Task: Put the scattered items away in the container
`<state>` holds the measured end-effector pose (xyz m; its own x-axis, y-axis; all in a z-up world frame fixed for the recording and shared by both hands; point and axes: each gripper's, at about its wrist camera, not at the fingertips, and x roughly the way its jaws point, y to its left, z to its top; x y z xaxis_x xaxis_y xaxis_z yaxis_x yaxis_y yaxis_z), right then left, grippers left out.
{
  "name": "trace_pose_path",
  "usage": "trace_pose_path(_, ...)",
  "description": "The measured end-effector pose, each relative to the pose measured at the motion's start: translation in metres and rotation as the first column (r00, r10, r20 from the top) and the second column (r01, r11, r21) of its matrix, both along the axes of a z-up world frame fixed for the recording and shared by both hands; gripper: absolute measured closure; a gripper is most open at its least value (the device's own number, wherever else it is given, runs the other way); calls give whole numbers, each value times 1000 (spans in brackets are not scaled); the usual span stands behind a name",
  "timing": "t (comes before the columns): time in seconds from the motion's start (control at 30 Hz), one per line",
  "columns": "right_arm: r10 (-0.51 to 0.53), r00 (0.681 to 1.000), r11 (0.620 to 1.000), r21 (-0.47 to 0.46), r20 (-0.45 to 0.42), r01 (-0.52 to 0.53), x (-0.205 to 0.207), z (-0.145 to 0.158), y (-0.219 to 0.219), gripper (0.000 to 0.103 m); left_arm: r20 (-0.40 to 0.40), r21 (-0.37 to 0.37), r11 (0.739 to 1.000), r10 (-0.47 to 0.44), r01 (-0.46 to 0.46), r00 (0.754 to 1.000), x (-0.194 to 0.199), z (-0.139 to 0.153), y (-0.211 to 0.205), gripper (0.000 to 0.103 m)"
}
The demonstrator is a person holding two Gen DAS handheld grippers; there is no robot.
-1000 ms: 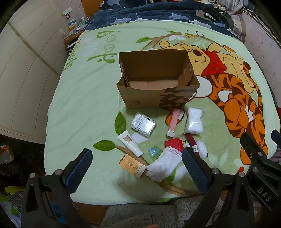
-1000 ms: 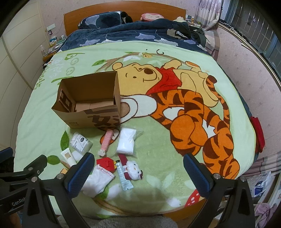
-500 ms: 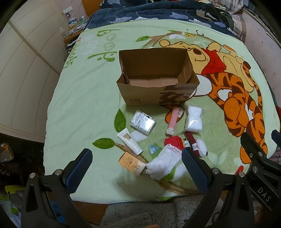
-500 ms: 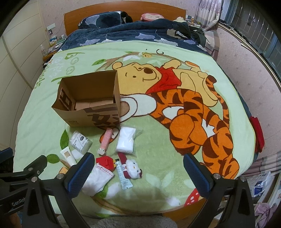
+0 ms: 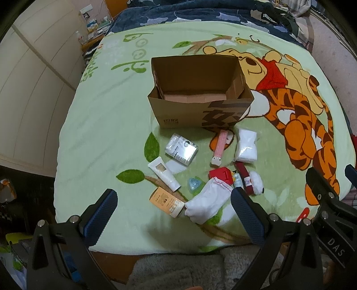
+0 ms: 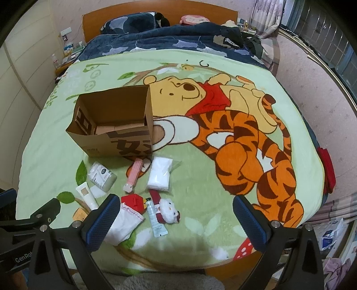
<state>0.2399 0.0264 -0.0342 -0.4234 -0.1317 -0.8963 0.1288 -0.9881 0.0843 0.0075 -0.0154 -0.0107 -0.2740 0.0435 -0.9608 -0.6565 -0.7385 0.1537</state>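
An open brown cardboard box (image 5: 178, 111) (image 6: 98, 142) stands on the bed, showing only its folded bottom flaps inside. In front of it lie scattered items: a clear packet (image 5: 181, 149) (image 6: 101, 176), a white tube (image 5: 164, 174) (image 6: 87, 195), an orange box (image 5: 166, 201), a white sock (image 5: 207, 204) (image 6: 121, 223), a red box (image 5: 221, 175) (image 6: 133, 201), a pink stick (image 5: 219, 147) (image 6: 133, 175), a white pad packet (image 5: 246, 148) (image 6: 159, 174), a plush toy (image 5: 252, 183) (image 6: 167, 212) and a small tube (image 6: 155, 217). My left gripper (image 5: 174, 214) is open above the near items. My right gripper (image 6: 176, 219) is open, empty.
The items lie on a green cartoon blanket (image 6: 223, 183) over the bed. A dark quilt (image 6: 169, 38) and wooden headboard (image 6: 156, 13) are at the far end. A wardrobe (image 5: 33, 84) stands left; a grey rug (image 5: 178, 270) lies at the foot.
Both grippers have drifted slightly; the box and items sit a little higher in the views than one second ago. Nothing has been picked up, and both stay open.
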Motion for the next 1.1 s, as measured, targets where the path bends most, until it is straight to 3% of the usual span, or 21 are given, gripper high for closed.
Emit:
trace_pose_path(0.33,50,999,999,5,7,-50,1,0,-3,0,18,-2,999,-36,36,999,1,-3,-5,1)
trace_pose_path(0.37,57,998,998,6,7,-57,2,0,-5,0,26,-3,986,-166,166,986,1,-5,-7,1)
trace_pose_path(0.53,91,996,996,22,21,-92,4,-10,-10,0,75,-29,984,-172,174,982,-2,-21,-17,1)
trace_pose_path(0.93,206,973,977,40,105,-212,23,-79,-21,0,172,-139,980,-116,141,978,-24,-94,-80,1)
trace_pose_path(1.1,305,947,951,10,103,-308,40,-108,-30,0,169,-137,973,-162,186,972,-25,-121,-91,1)
